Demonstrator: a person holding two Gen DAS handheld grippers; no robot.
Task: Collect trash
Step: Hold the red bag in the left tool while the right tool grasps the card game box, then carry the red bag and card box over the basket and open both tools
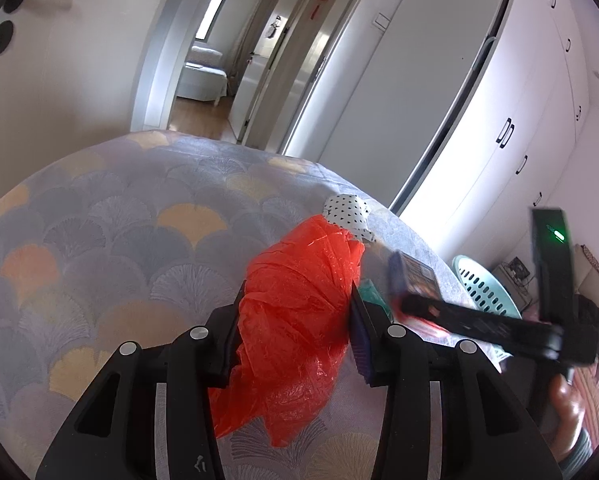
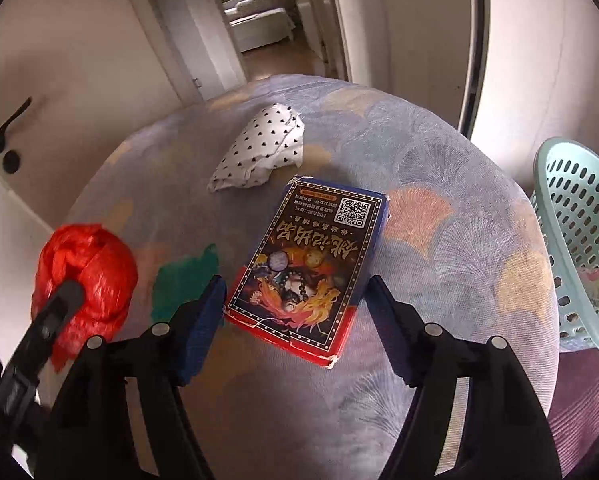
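Box (image 2: 307,268) lengthwise between wide right hand-held gripper (image 2: 295,312); left hand-held gripper (image 1: 295,320) clamps red bag (image 1: 299,320).

A crumpled red plastic bag (image 1: 295,312) bulges at lower centre of the left view; a white dotted paper scrap (image 2: 259,152) lies upper centre, a flat printed card box (image 2: 307,268) mid-frame, a green scrap (image 2: 183,284) left of it
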